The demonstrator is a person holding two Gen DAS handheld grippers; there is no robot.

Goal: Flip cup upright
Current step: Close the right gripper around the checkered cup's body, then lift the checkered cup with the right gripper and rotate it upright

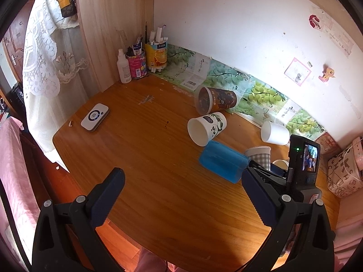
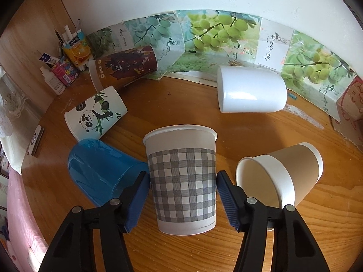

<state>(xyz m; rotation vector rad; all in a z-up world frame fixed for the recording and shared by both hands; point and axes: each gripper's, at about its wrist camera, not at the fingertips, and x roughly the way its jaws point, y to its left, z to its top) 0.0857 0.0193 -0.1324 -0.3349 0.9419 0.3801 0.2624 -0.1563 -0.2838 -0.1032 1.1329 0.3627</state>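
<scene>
Right gripper (image 2: 182,182) brackets the checked cup (image 2: 181,176), jaws at its sides, slight gap on both, not clamped. Cup stands upright on the wooden table (image 2: 226,249), mouth up. Blue cup (image 2: 99,170) lies at its 9 o'clock, brown-sleeve cup (image 2: 283,174) at 3 (both on their sides). Panda cup (image 2: 95,113) at 10, white cup (image 2: 249,89) at 1. Left gripper (image 1: 181,185) wide, holding nothing.

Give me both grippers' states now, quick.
Left gripper: open, holding nothing, above the table.
Right gripper: open around the upright checked cup, with a slight gap at each finger.
</scene>
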